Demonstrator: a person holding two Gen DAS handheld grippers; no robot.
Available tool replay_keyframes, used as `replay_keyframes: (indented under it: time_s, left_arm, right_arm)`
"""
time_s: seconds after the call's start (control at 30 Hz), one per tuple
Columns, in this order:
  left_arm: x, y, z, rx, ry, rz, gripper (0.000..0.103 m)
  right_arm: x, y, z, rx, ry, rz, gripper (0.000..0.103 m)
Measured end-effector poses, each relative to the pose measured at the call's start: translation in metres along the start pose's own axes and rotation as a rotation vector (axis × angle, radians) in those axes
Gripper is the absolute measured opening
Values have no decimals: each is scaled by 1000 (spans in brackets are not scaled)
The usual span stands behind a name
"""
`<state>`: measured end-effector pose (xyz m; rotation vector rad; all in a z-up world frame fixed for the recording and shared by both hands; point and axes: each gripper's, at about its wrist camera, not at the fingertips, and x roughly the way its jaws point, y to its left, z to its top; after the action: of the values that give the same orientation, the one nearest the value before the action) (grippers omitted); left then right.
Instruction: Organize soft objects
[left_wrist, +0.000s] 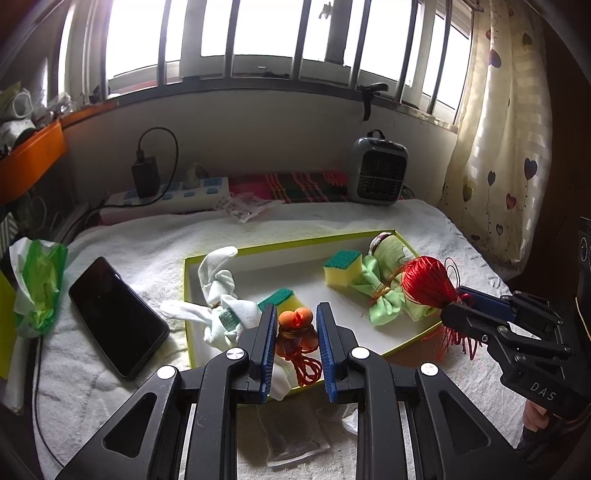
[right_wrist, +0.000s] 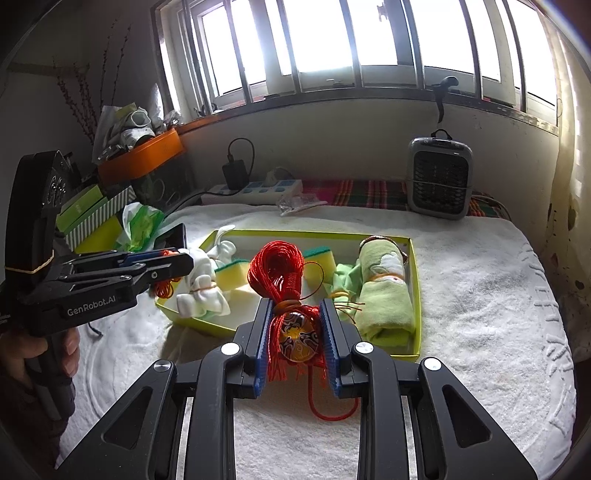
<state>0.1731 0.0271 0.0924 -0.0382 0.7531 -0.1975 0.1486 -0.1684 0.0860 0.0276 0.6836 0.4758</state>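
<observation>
My left gripper (left_wrist: 296, 314) is shut on an orange bead charm with a red cord (left_wrist: 295, 326), held over the near edge of the yellow-green tray (left_wrist: 258, 251). My right gripper (right_wrist: 291, 312) is shut on a red tassel ornament (right_wrist: 295, 332) with a patterned amber oval; its red cord bundle (right_wrist: 275, 264) stands up over the tray's near rim (right_wrist: 415, 280). In the tray lie a knotted white cloth (left_wrist: 218, 291), two yellow-green sponges (left_wrist: 341, 267), a green bow-tied cloth (left_wrist: 384, 295) and a rolled green towel (right_wrist: 386, 295). The right gripper (left_wrist: 461, 299) shows at the right of the left wrist view.
A black phone (left_wrist: 114, 321) lies left of the tray on the white towel (left_wrist: 129, 251) covering the surface. Behind stand a power strip (left_wrist: 173, 194) with a charger, a small grey heater (left_wrist: 378, 171) and a plastic packet (left_wrist: 243, 208). Green-white bags (left_wrist: 35, 288) sit far left.
</observation>
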Motion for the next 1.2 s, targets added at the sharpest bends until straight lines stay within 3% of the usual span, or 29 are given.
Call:
replay_keyframes:
  time_s: [0.53,1.2]
  left_arm:
    - [43,15,26,-9,36,22,20]
    - [85,27,28,-48,95,22,20]
  right_arm:
    - [55,-3,10,-7,92,-18,26]
    - [96,5,7,-72,167,-51,26]
